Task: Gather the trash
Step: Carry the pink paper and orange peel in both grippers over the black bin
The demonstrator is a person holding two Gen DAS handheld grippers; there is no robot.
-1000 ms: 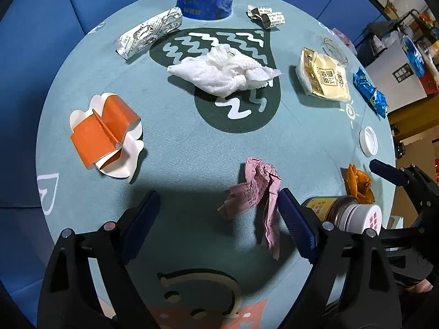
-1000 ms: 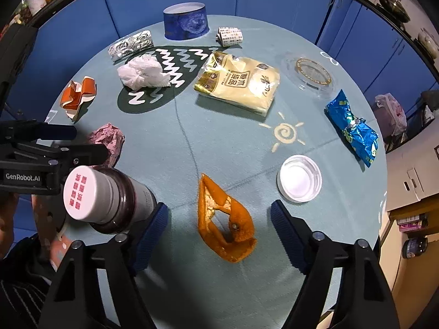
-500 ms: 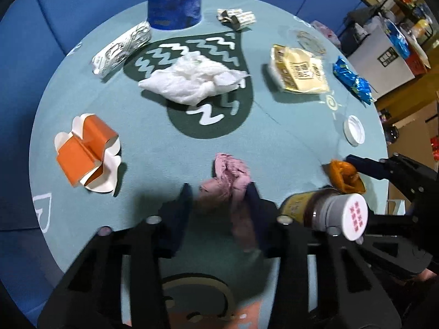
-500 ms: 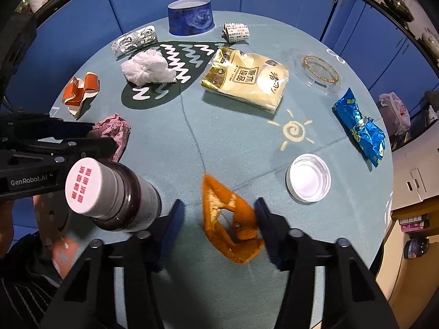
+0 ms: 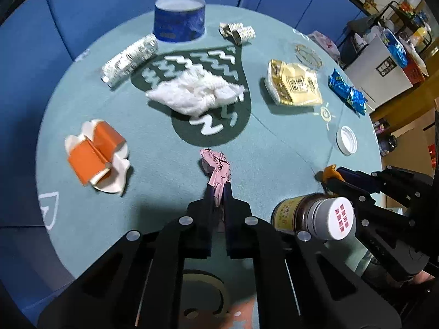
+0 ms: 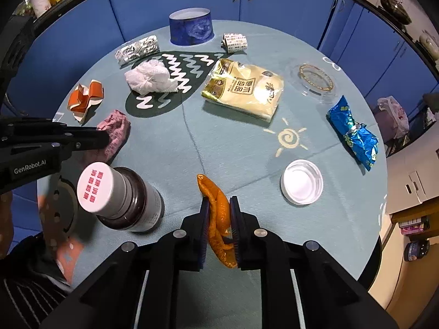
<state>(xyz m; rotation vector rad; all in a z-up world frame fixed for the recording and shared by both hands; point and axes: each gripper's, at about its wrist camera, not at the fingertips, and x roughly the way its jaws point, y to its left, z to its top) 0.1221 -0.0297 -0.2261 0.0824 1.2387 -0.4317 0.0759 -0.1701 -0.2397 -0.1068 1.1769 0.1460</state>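
Observation:
My left gripper (image 5: 218,192) is shut on a crumpled pink paper (image 5: 215,167) near the table's front; it also shows in the right wrist view (image 6: 114,131). My right gripper (image 6: 219,205) is shut on an orange peel (image 6: 216,205), whose tip shows in the left wrist view (image 5: 329,172). Other trash lies on the teal round table (image 6: 247,148): a white tissue (image 5: 194,91), a folded orange-and-white paper cup (image 5: 96,153), a silver wrapper (image 5: 129,60), a yellow snack bag (image 6: 244,89), a blue foil wrapper (image 6: 354,134) and a white lid (image 6: 301,185).
A dark jar with a white cap (image 6: 118,197) stands between the two grippers. A blue round tub (image 6: 190,28) and a small folded printed paper (image 6: 234,42) sit at the far edge. A clear plastic lid (image 6: 314,79) lies far right. Blue cabinets surround the table.
Both grippers went from open to shut: the left closed on the pink paper, the right closed on the orange peel. The peel now stands squeezed upright between the fingers.

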